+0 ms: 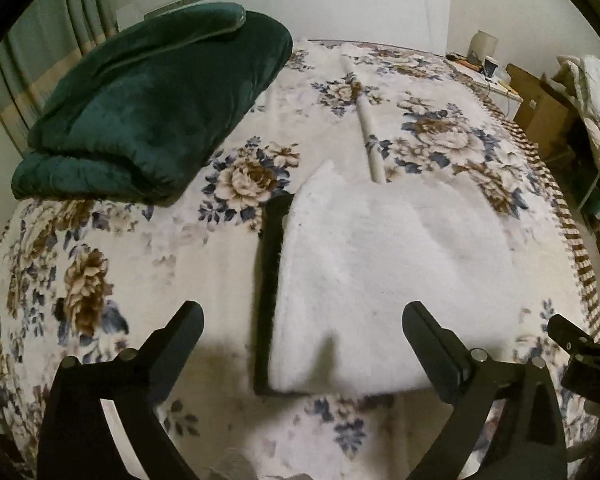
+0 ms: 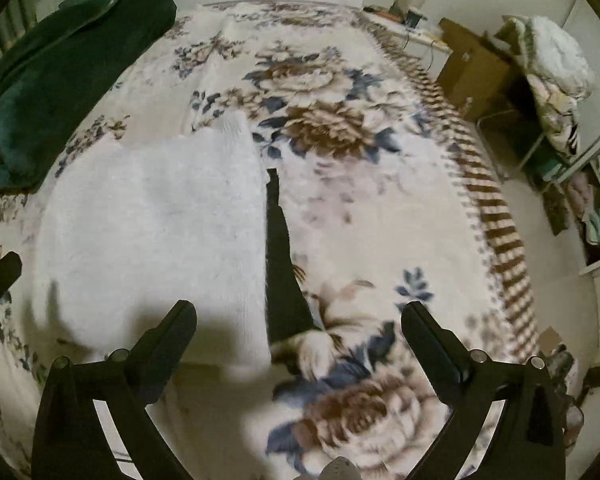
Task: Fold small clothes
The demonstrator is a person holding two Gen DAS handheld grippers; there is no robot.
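Jaws spread wide and gripping nothing, the left gripper (image 1: 302,322) and right gripper (image 2: 298,322) are hovering over a white garment (image 1: 380,280) lying flat on a bed (image 1: 180,260) covered with a floral blanket (image 1: 440,140). The garment is sitting mid-bed, folded into a rough rectangle, with a black strip (image 1: 270,280) showing along one edge in the left view and another black strip (image 2: 282,264) along its opposite edge in the right view. The left gripper is hanging above the garment's near edge; the right gripper is hanging just beside the garment, over blanket and black strip. A dark green quilt (image 1: 152,108) is resting folded near the white headboard (image 1: 340,4), well apart from the garment. A white rod (image 1: 366,120) is lying on the blanket beyond the garment. Cardboard boxes (image 2: 472,64) and piled bedding (image 2: 552,64) are standing beside the bed.
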